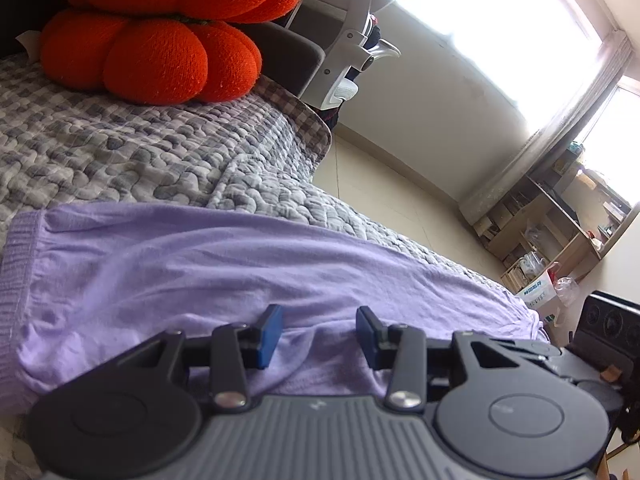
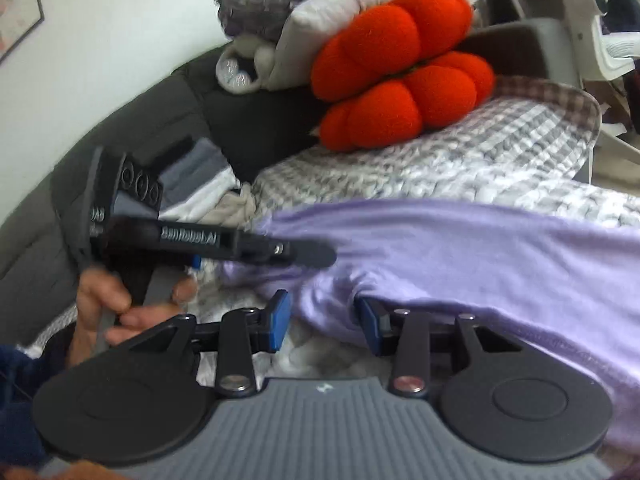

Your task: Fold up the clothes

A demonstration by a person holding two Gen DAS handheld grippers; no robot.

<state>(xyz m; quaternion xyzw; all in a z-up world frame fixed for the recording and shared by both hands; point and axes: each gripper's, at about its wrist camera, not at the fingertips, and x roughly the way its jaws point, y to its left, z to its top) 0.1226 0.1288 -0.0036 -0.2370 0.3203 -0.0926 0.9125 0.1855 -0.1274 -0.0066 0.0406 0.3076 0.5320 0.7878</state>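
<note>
The fingers of the left gripper stand apart, a fair gap between the blue pads, and we see lilac cloth lying in and under that gap but neither pad pressing on it. We read them as spread, holding nothing. In the right wrist view the left gripper shows side-on and blurred, borne by a hand, its nose reaching onto the garment's near left edge.

The lilac garment lies on the bed's grey-and-white quilt, stretched across the left view from a ribbed band at far left toward the bed's right edge. It looks like a sweatshirt or soft trousers; we cannot say which. It is rumpled, with loose ridges, and we see no clean crease.

Behind it sits an orange pumpkin cushion, well apart from the garment. A white office chair stands beyond the bed corner.

The right gripper has its fingers spread too. A raised lip of the lilac garment lies between them, closer to the right pad, which is half tucked under the cloth. We cannot tell whether that pad touches it. No pinch.

Our judgement: early in the work. The garment is laid out, roughly flat; both grippers are at its near edge as if to take hold. Gripping, the folds themselves and the smoothing are all left. A heap of other cloth at the sofa back suggests more to come.
</note>
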